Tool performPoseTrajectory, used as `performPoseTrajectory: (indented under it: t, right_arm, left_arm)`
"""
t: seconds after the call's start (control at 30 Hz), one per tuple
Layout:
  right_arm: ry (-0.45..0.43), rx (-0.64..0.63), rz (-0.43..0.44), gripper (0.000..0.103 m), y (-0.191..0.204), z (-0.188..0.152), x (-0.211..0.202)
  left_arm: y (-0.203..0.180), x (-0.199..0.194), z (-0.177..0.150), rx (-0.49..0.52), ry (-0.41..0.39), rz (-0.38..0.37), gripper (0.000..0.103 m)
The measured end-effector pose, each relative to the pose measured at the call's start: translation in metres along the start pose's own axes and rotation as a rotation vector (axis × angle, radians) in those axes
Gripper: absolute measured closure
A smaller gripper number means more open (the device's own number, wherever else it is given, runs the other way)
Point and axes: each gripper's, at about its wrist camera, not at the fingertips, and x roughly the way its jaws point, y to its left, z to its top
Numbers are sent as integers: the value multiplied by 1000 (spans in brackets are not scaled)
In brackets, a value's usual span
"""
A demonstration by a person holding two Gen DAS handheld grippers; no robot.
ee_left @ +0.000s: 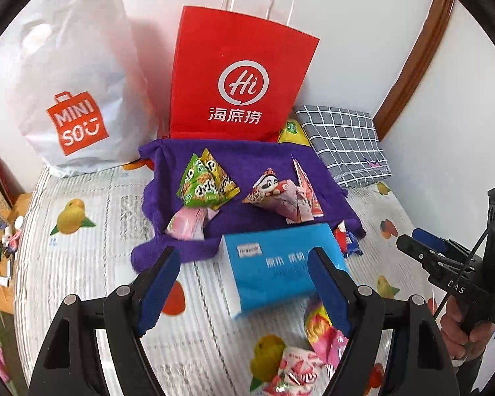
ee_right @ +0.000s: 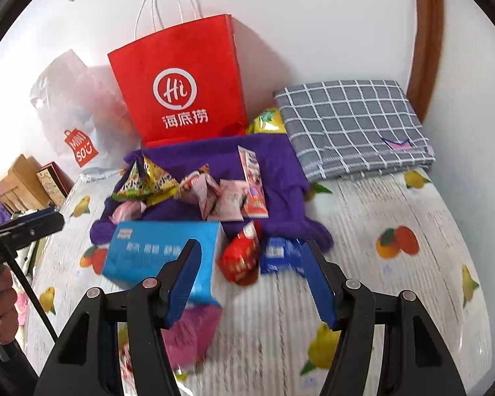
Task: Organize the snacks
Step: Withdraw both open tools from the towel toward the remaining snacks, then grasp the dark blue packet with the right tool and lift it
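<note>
Bedspread (ee_left: 82, 264) fruit-printed | wall (ee_left: 346, 33) white | door frame (ee_left: 412, 66) brown

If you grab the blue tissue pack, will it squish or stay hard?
The blue tissue pack would probably squish a bit: its wrapper looks soft and its corners rounded. It is likely light for its size. The plastic looks smooth, so it might slip in a claw, but its flat shape lying on the bedsheet shouldn't roll.

both wrist views angled down, near, sharing red bag (ee_left: 237, 79) (ee_right: 178, 89).
</note>
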Motion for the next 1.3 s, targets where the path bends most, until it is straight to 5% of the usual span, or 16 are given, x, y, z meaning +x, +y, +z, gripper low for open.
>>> performPoseTrajectory:
  t: [0.53,1.3]
  right_arm:
    - [-25,-9,-3,40,-10,-36,-28]
    - [152,-17,31,42,-38,-13,115]
  left_arm:
    - [-4,-45,-50,-32,-73,66,25]
    - [17,15,-52,-144,-15,118,25]
